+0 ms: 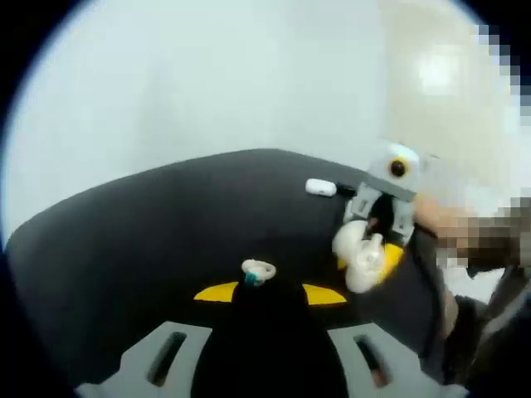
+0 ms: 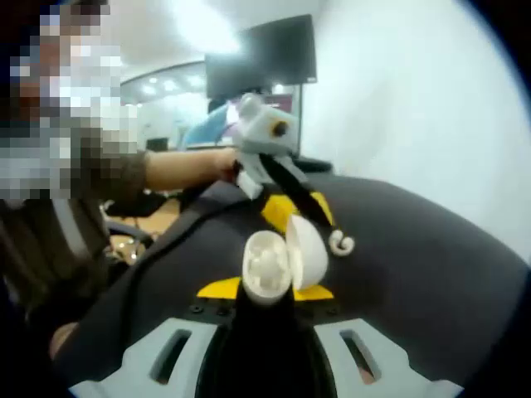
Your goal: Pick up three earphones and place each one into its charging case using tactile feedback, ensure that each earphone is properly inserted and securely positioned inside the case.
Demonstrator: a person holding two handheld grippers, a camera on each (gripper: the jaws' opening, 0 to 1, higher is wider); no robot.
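We see the left gripper pinching a glossy curled earphone at centre; the right gripper clamps an open, rounded white charging case.

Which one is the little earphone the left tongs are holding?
Find the dark table, then the yellow tips of the left tongs rising from the bottom of the left gripper view. Pinched between them is the earphone, white with a teal tip. It is far smaller than the open white charging case nearby.

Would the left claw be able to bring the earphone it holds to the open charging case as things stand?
Probably yes. The left claw grips the earphone, and the right claw holds the charging case with its lid open toward it; nothing visible lies between them above the black table.
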